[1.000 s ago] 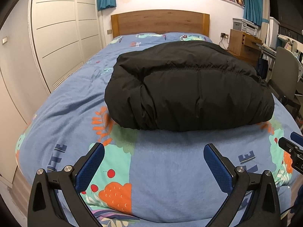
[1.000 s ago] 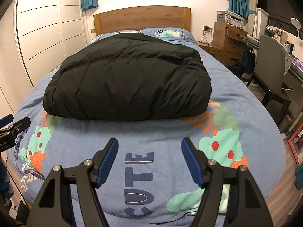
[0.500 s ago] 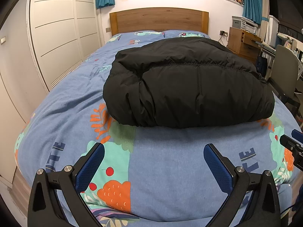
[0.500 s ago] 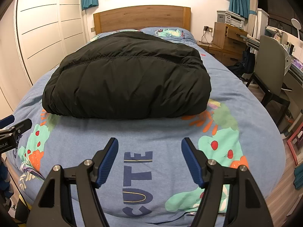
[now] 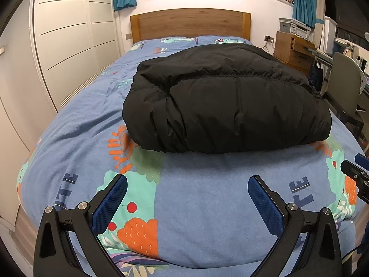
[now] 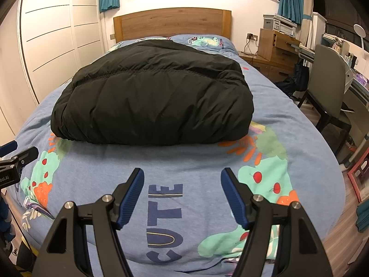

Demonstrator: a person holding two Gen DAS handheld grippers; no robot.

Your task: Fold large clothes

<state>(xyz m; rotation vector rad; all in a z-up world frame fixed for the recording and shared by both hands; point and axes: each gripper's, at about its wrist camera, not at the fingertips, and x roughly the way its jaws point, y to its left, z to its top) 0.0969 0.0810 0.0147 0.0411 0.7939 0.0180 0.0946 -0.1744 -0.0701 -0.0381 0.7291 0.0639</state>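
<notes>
Two grippers hang over the near end of a bed, both with jaws spread apart and nothing between them; the left gripper (image 5: 187, 189) stands wider than the right gripper (image 6: 182, 180), and each set of blue pads faces only bare cover. The black puffer jacket (image 5: 226, 106) lies folded into a thick, rounded bundle on the middle of the bed, its gathered seam running across the top, well apart from both grippers; it rests on a blue duvet cover (image 5: 203, 198) printed with orange and teal shapes and the word CUTE (image 6: 165, 221), which sits just ahead of the right gripper. Behind the jacket stands a wooden headboard (image 5: 190, 24); white wardrobe doors (image 5: 66, 37) line the left side; a grey chair (image 6: 329, 87) stands to the right of the bed.
</notes>
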